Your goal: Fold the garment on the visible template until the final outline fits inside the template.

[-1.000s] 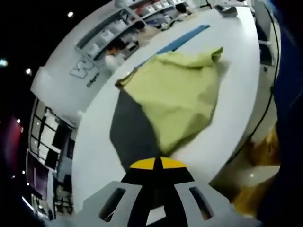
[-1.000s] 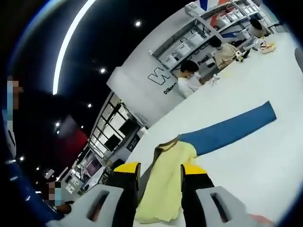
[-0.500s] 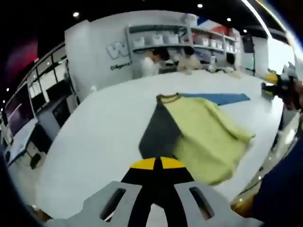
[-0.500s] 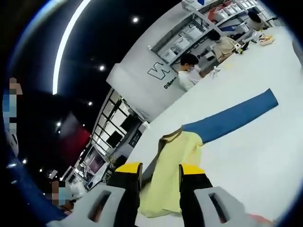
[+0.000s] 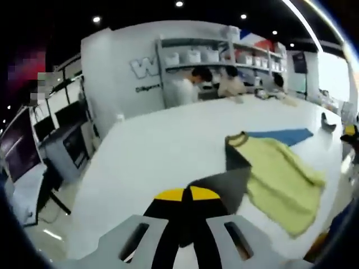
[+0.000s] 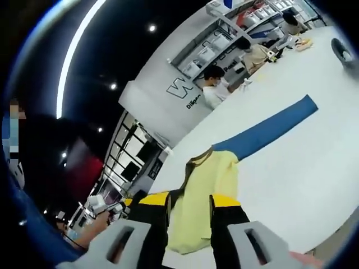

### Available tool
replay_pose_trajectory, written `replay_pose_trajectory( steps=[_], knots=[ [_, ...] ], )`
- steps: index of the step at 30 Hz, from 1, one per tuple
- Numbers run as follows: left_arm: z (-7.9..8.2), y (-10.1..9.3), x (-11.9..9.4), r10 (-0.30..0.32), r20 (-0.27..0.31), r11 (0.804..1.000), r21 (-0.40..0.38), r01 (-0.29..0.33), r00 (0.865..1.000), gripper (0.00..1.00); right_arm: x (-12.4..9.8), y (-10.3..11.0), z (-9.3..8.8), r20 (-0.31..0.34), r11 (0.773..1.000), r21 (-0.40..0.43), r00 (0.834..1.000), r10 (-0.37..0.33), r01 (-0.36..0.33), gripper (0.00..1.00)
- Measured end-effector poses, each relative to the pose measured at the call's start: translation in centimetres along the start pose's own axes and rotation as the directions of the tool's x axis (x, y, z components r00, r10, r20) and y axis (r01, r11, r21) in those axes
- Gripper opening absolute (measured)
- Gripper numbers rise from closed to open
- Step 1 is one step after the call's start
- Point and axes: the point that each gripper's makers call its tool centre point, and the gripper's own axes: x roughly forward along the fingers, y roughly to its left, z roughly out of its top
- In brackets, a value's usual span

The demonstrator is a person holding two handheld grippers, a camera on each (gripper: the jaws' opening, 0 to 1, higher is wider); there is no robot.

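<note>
The yellow-and-grey garment (image 5: 275,179) lies right of centre on the white counter (image 5: 157,157), beside a blue strip (image 5: 283,136). The left hand-held gripper (image 5: 185,196), jaws together, pinches the grey hem. The right hand-held gripper (image 6: 189,200) stands open, empty, lower centre.

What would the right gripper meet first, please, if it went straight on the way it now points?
Most likely the yellow-green fabric garment, which lies straight ahead between the right gripper's open jaws; depth is unclear, so how soon is hard to judge.

Yellow-green garment (image 5: 280,182) with dark grey panel (image 5: 224,188), rumpled flat, centre-right of frame; blue template (image 5: 283,136) strip just behind it.
</note>
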Motion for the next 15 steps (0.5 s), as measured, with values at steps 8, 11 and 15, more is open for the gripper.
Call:
replay_pose_trajectory(
  steps=[8, 11, 15],
  knots=[
    [-0.9, 6.9, 4.6, 0.029, -0.02, 0.998, -0.063, -0.03, 0.999, 0.04, 0.0, 0.5, -2.3, -0.03, 0.997, -0.001, 0.997, -0.071, 0.071, 0.26],
    [-1.5, 8.8, 5.7, 0.044, -0.024, 0.991, -0.127, -0.047, 0.999, 0.04, 0.2, 0.7, -2.8, -0.041, 0.997, 0.003, 0.996, -0.079, 0.079, 0.26],
    [-2.9, 11.8, 7.8, 0.053, -0.038, 0.979, -0.196, -0.06, 0.998, 0.04, 0.8, 1.8, -4.4, -0.088, 0.995, -0.009, 0.991, -0.1, 0.1, 0.27]
  ],
)
